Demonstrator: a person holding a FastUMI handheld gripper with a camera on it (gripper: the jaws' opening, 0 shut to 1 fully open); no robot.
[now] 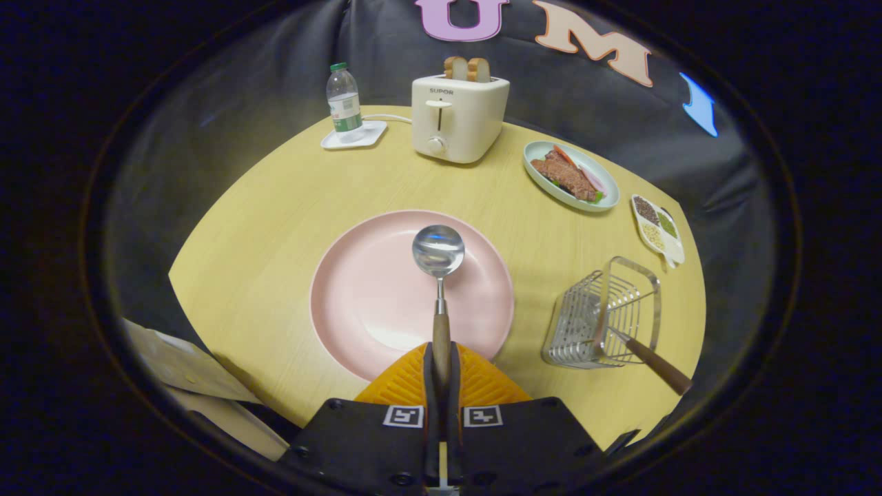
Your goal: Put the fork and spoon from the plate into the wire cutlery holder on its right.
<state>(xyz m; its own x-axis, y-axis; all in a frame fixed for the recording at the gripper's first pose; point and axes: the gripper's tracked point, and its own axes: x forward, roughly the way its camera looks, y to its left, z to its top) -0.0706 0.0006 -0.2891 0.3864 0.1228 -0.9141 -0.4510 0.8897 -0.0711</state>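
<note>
My gripper point(441, 362) is shut on the wooden handle of the spoon point(439, 256), both fingers pressing it from the sides. The spoon's round metal bowl points away from me and hangs over the pink plate point(365, 296), which lies just ahead of the fingers with nothing else on it. To the right of the plate stands the wire cutlery holder point(601, 315). The fork point(651, 362) leans inside it, its brown handle sticking out toward the near right.
Beyond the plate stands a cream toaster point(458, 117) with two bread slices. A water bottle point(343, 100) on a white coaster is to its left. A dish of meat point(570, 176) and a small divided tray point(658, 229) lie behind the holder.
</note>
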